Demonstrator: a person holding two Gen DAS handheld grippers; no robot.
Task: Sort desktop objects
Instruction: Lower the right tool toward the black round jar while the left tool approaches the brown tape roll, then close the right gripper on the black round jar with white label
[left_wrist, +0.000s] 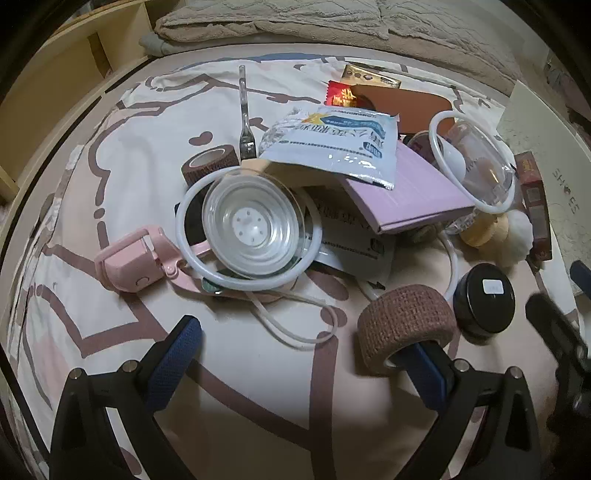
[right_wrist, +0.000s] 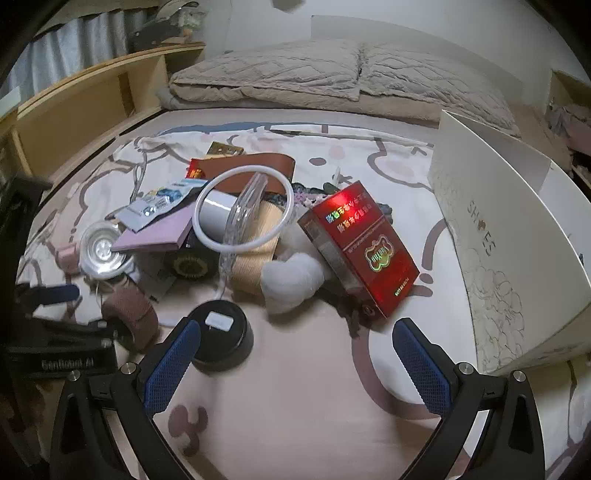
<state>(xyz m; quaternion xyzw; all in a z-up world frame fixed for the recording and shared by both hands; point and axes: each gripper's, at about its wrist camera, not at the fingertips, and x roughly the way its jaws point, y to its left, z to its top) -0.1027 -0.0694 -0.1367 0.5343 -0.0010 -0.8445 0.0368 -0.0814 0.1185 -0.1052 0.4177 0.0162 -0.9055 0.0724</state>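
A pile of small objects lies on a patterned bedsheet. My left gripper (left_wrist: 306, 354) is open; its right finger sits inside the core of a brown bandage roll (left_wrist: 406, 325), which also shows in the right wrist view (right_wrist: 129, 317). A black round jar (left_wrist: 484, 302) stands just right of the roll. My right gripper (right_wrist: 295, 354) is open and empty, its left fingertip beside the black jar (right_wrist: 221, 339). A red cigarette box (right_wrist: 362, 247) lies ahead of it, next to a white fluffy ball (right_wrist: 295, 277).
A clear lid with white ring (left_wrist: 251, 229), a pink eyelash curler (left_wrist: 133, 262), a purple box (left_wrist: 402, 188), a foil sachet (left_wrist: 332, 144) and a second clear lid (left_wrist: 476, 162) crowd the pile. A white shoe box (right_wrist: 517, 236) stands at the right. Pillows (right_wrist: 332, 70) lie beyond.
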